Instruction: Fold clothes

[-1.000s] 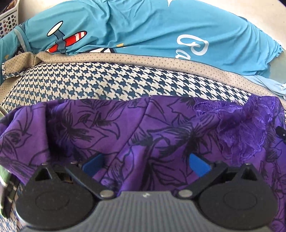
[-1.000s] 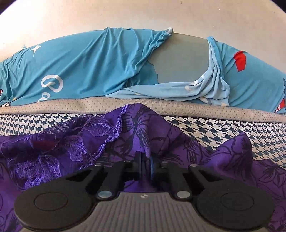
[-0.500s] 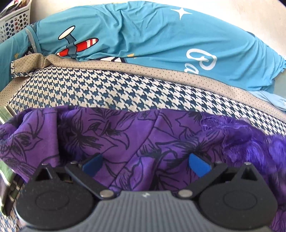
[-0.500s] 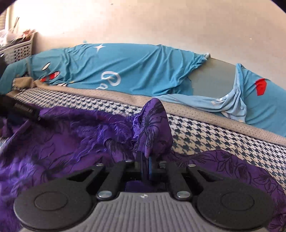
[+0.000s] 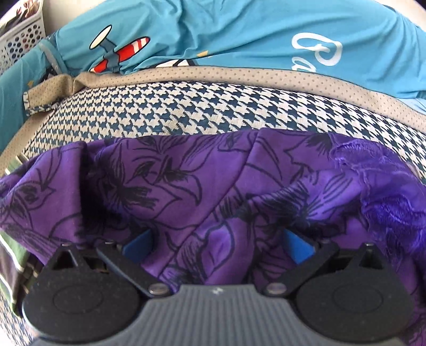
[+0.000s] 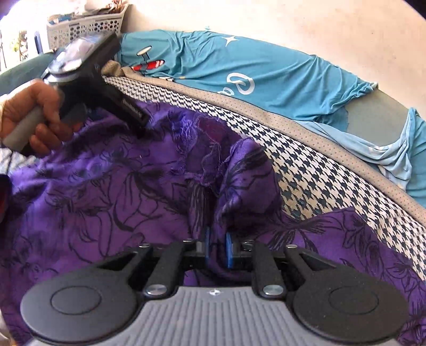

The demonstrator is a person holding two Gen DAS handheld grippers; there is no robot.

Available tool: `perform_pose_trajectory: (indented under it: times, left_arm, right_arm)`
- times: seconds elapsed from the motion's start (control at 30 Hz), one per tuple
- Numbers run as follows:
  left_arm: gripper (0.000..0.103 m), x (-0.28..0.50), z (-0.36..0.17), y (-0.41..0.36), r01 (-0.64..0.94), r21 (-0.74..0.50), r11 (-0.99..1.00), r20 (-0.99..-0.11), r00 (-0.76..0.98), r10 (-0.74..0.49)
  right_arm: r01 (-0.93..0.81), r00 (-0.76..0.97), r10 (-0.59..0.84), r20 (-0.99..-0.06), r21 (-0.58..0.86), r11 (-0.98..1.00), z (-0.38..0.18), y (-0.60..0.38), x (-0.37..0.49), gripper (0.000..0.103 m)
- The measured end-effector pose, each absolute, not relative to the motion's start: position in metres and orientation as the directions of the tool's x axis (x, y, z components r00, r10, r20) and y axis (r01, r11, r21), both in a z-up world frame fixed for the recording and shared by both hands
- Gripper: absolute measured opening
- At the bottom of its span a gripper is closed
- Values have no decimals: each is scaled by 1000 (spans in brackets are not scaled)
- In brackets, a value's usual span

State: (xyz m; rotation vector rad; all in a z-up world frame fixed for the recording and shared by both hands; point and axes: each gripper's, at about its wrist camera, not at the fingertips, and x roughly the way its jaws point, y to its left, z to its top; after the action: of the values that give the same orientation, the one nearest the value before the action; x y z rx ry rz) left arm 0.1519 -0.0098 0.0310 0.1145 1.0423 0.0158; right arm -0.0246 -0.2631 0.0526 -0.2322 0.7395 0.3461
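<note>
Pinching a raised fold of the purple black-flowered garment (image 6: pixel 111 202), the right gripper (image 6: pixel 217 248) has its blue pads nearly together on the cloth. The left gripper (image 5: pixel 217 243) stands wide apart, fabric bunched between its pads. The garment lies on a houndstooth bedspread (image 5: pixel 173 111); beyond it are a teal aeroplane-print sheet (image 6: pixel 266 71) and a white perforated basket (image 6: pixel 85 25).

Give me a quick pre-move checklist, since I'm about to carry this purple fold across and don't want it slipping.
1. Right gripper clamped on the purple floral garment: ok, a bunched fold sits between its pads.
2. Left gripper gripping: not ok, jaws wide open with fabric only draped between them.
3. Lace trim free of either gripper: cannot tell.
4. Houndstooth cover bare beyond the garment: ok.
5. Blue airplane-print shirt apart from the garment: ok.
</note>
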Motion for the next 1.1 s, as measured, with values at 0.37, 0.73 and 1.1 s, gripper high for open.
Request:
perform_pose_trajectory:
  times: [0.37,0.73,1.1]
  left_arm:
    - [103,149,28,-14,49,120,992,-856,511,79]
    - [103,143,26,-19,79,150,986,-844,530,86]
    - [103,139,24,-16,102,147,984,-846,528,72]
  right_arm:
    - [-298,772,366,-520,212,931,98,-297,-4,40]
    - [-45,766,302,-568,421,906,78,-318,72,51]
    - [221,620,399,-675,639,737,15,-348,125,57]
